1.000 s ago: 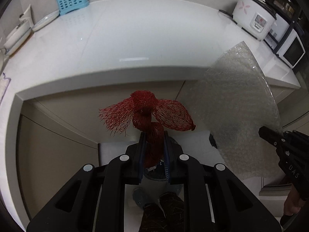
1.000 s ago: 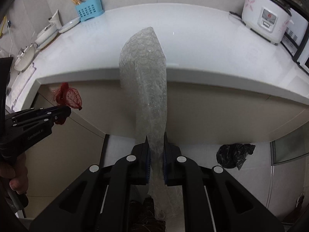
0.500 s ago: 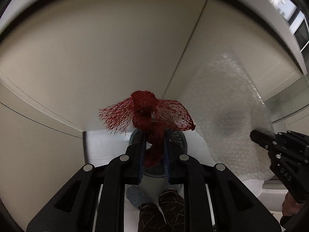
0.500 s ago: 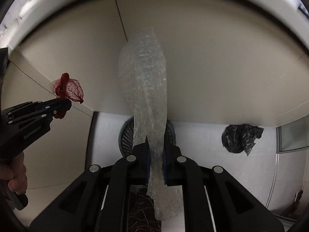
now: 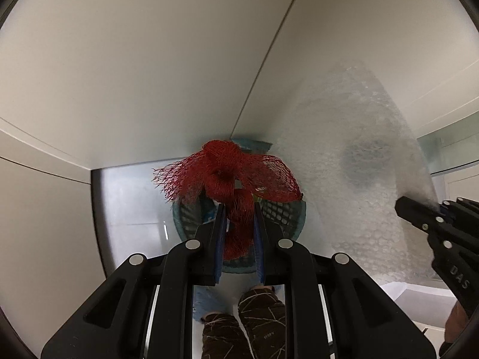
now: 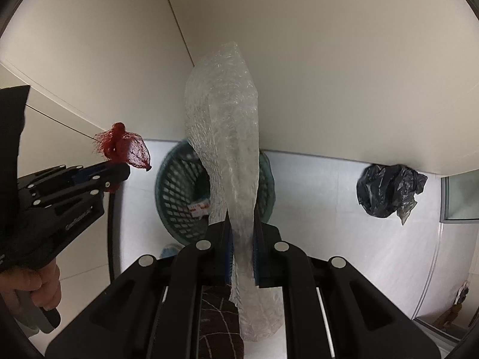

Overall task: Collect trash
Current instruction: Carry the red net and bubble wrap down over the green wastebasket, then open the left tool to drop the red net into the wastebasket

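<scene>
Red mesh netting [image 5: 236, 179] is pinched between my left gripper's [image 5: 238, 209] fingers [image 5: 220, 233], its loose ends fanning out above the teal lattice wastebasket [image 6: 179, 197] on the floor [image 6: 344, 209]. My right gripper [image 6: 242, 230] has its fingers pressed tight on a sheet of bubble wrap [image 6: 227, 137], which hangs over the same basket. I hold both pointing steeply down, so that each piece should fall inside once I let go. A crumpled black bag [image 6: 389, 191] lies well apart, against the cabinet base.

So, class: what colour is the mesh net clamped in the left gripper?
Red mesh net, clearest in the left wrist view, pinched by the left gripper.
</scene>
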{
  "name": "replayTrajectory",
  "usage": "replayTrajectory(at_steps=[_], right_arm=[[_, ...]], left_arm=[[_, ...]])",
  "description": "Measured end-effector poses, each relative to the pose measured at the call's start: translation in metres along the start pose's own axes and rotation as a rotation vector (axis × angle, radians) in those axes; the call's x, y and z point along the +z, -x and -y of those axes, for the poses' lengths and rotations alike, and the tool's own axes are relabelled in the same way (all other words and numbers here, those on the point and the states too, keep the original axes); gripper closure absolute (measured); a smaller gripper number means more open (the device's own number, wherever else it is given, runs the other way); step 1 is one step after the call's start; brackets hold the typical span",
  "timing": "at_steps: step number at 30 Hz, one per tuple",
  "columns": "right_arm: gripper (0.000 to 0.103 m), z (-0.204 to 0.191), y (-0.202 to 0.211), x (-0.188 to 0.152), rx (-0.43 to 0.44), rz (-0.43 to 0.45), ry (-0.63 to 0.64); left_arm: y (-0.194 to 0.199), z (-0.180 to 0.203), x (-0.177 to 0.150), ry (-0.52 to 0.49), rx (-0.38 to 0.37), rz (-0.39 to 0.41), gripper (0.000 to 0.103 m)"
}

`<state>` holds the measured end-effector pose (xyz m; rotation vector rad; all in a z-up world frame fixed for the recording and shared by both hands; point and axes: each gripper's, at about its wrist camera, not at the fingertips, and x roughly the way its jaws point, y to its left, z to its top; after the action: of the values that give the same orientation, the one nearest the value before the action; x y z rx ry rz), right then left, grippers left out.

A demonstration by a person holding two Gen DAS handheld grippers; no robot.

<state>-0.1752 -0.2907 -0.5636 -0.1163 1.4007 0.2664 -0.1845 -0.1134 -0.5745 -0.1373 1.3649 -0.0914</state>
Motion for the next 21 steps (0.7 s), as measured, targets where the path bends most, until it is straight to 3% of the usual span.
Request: replayTrajectory(at_steps=[21], right_arm=[[0.094,0.010,-0.004,0.000,-0.016,-0.044,-0.034]], left_arm=[[-0.050,0.019,-0.002,-0.050,-0.003,-0.063,0.077]])
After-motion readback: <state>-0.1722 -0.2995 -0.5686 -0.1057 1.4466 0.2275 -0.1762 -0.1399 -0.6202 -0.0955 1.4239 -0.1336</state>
